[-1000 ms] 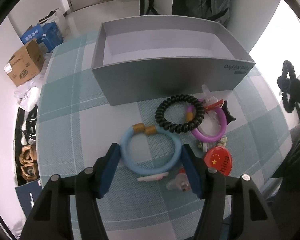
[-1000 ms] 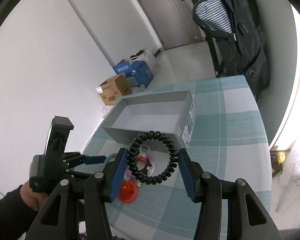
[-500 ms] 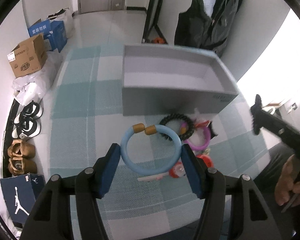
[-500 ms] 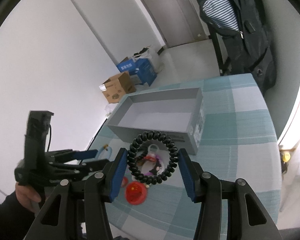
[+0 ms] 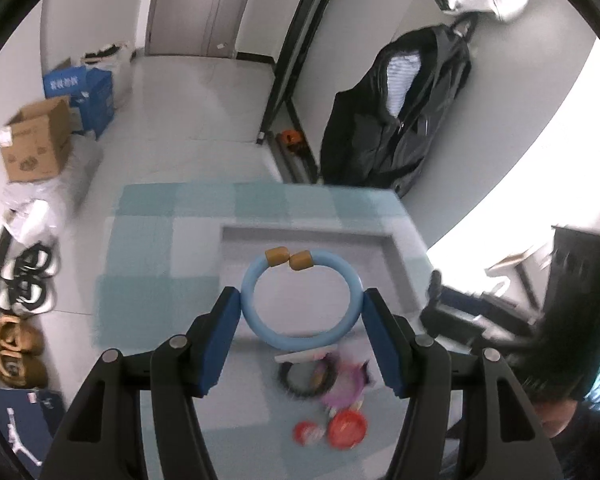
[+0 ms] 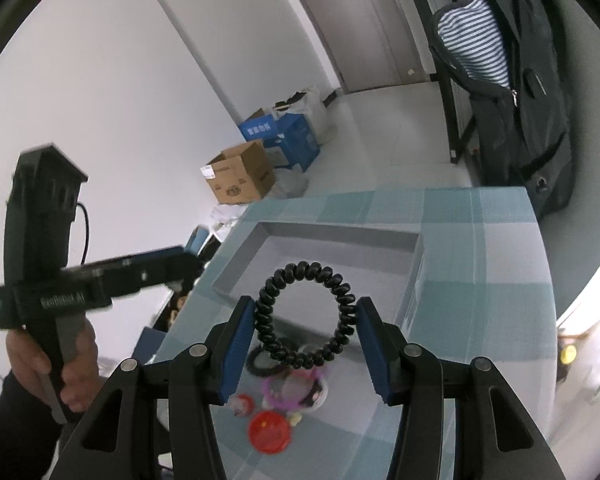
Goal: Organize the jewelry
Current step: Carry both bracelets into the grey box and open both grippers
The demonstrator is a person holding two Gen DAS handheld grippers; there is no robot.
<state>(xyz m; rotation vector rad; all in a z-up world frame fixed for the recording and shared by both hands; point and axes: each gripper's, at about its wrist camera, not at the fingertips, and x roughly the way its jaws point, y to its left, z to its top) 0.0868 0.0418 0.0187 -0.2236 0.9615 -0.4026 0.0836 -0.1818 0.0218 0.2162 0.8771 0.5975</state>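
Left claw (image 5: 300, 320) clamps the blue bangle (image 5: 300, 300) between its pads; right claw (image 6: 306, 330) likewise grips the black coil bracelet (image 6: 306, 316)

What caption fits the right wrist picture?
Right tool holding a black coil bracelet above the grey box.

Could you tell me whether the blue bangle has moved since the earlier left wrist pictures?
Yes. The blue bangle, clamped in the left gripper, has risen off the tablecloth and now hangs in front of the grey box, above the leftover jewellery.
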